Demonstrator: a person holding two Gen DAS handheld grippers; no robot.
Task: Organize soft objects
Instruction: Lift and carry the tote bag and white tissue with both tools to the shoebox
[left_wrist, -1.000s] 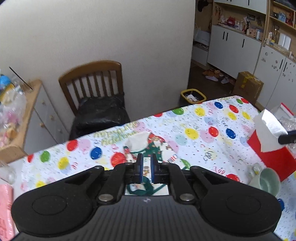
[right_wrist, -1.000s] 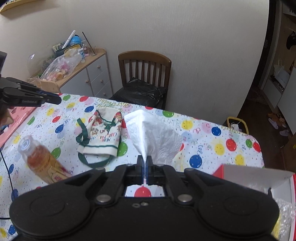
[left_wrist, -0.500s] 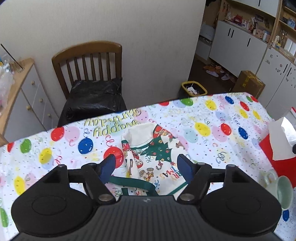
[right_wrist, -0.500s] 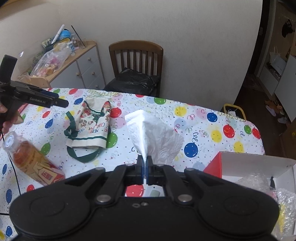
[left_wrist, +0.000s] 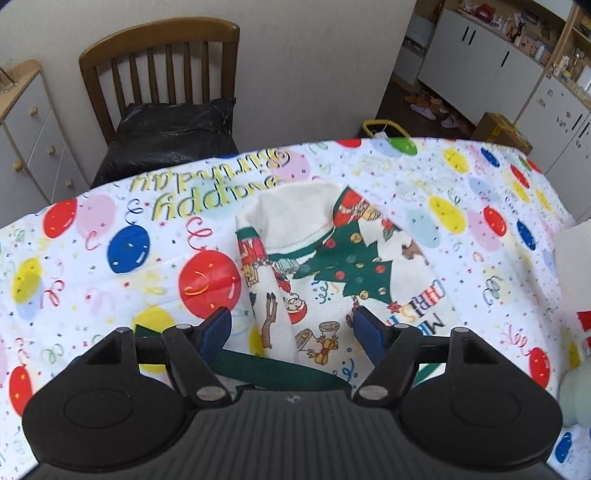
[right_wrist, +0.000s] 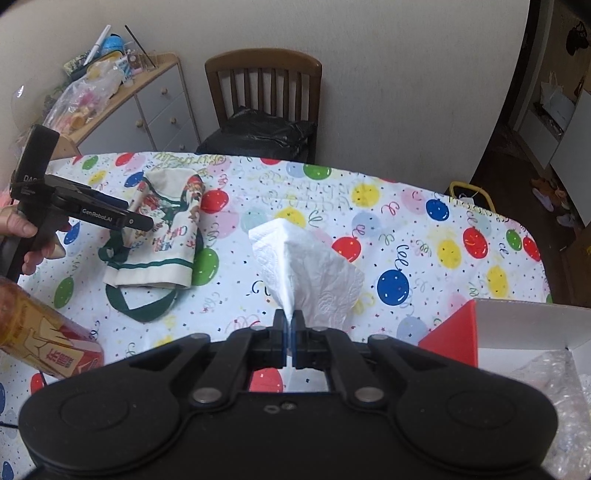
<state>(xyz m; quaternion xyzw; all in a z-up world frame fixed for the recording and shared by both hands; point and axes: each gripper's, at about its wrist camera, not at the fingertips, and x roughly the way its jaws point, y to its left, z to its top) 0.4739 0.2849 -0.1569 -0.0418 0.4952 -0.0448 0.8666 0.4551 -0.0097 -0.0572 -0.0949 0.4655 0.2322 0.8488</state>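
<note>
Christmas cloth (left_wrist: 343, 273), printed with a green tree and trimmed in green, lies flat on the balloon tablecloth (left_wrist: 122, 258) in the middle of the left wrist view, directly ahead of the left gripper (left_wrist: 291, 326). Its long axis runs from the near edge of the frame up toward the wooden chair (left_wrist: 159, 70) at the upper left, roughly in line with the gripper's own pointing direction. That gripper is spread wide and holds nothing, with its 2 blue pads (left_wrist: 216, 326) straddling the near end of the cloth and a green strap (left_wrist: 273, 371) running between them at the bottom of the frame. From the right wrist view the same cloth sits in the left middle of the frame with the left gripper poised above it, though how high above I cannot tell.

Over on the right, the right gripper (right_wrist: 289, 332) is pinched closed on a white tissue (right_wrist: 306, 262), which fans upward from its tips in the centre of the frame. A red box (right_wrist: 454, 336) with a white open flap sits at the lower right, and a bottle (right_wrist: 40, 332) lies at the lower left.

To my eye the left gripper is much the nearer to the cloth, and a straight descent would put its pads across the cloth's short width.
</note>
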